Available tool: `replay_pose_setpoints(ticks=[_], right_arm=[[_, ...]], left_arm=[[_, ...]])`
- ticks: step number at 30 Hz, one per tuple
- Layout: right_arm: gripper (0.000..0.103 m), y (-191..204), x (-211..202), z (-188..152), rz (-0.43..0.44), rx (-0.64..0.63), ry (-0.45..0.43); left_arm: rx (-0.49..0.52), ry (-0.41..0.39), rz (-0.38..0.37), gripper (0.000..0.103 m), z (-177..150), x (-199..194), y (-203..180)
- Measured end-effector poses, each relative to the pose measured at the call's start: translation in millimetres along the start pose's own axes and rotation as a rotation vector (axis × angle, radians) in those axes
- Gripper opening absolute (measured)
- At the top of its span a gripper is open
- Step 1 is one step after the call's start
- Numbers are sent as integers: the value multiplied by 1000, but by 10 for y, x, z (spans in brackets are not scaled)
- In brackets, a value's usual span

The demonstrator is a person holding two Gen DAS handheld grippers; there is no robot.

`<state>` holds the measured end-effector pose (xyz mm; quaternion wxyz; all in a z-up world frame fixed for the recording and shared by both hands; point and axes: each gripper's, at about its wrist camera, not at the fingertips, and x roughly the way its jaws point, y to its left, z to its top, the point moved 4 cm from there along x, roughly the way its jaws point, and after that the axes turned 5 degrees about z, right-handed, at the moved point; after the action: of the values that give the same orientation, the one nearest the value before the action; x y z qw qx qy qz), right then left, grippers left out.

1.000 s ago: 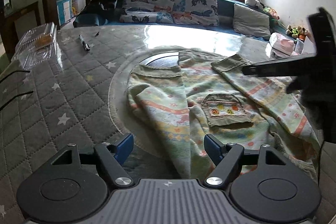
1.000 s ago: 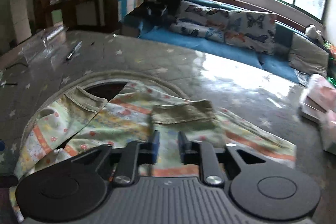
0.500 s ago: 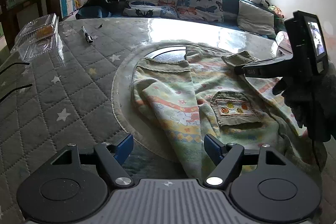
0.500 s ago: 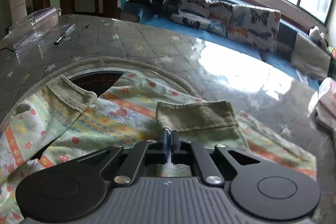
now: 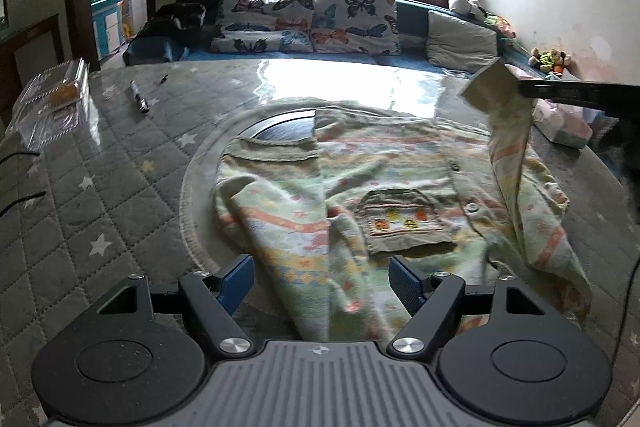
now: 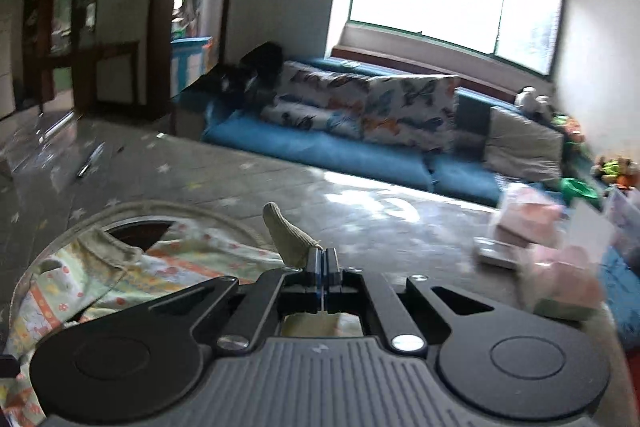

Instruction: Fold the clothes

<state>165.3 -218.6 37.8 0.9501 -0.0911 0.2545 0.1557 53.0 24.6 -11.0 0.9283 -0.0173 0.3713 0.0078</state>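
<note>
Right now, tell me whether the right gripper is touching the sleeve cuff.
Touching. In the right wrist view the right gripper has its jaws shut on the sleeve cuff; the left wrist view shows the cuff lifted off the table from that gripper.

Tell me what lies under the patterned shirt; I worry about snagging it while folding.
Under the patterned shirt a round mat shows, with a dark disc exposed near the collar, on the quilted table cover. Whatever lies beneath the shirt's middle is covered.

Ahead of the left gripper (image 5: 320, 277), with its blue pads (image 5: 236, 277): pale green shirt (image 5: 304, 211), orange stripes, olive pocket (image 5: 404, 223); grey star-quilted cover (image 5: 100, 195); butterfly pillows (image 5: 352, 19) beyond.
</note>
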Motion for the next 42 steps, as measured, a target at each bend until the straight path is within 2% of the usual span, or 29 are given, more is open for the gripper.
replay_pose_setpoints(ticks=[6, 9, 15, 17, 23, 27, 34, 36, 42], right_arm=[[1, -469, -540, -183, -113, 45, -29], [1, -747, -820, -338, -196, 78, -38], [1, -1287, -1310, -774, -358, 154, -23], [1, -1433, -1446, -963, -406, 191, 0], [4, -1712, -1610, -1693, -472, 328, 134], [5, -1762, -1653, -1919, -524, 358, 163], [12, -1706, -1411, -1873, -393, 408, 160], [19, -1776, -1254, -1846, -358, 443, 162], [20, -1951, -964, -1894, -354, 496, 183]], left_arm=[[47, -11, -32, 78, 12, -7, -222], [81, -16, -56, 78, 21, -11, -385], [148, -26, -98, 79, 36, -22, -704], [168, -23, -109, 80, 29, -11, -797], [222, 1, -134, 80, -25, 61, -1017], [251, 17, -137, 80, -61, 103, -1095], [264, 34, -139, 80, -102, 152, -1174], [267, 37, -140, 80, -114, 152, -1172], [235, 31, -100, 81, -48, 191, -996]])
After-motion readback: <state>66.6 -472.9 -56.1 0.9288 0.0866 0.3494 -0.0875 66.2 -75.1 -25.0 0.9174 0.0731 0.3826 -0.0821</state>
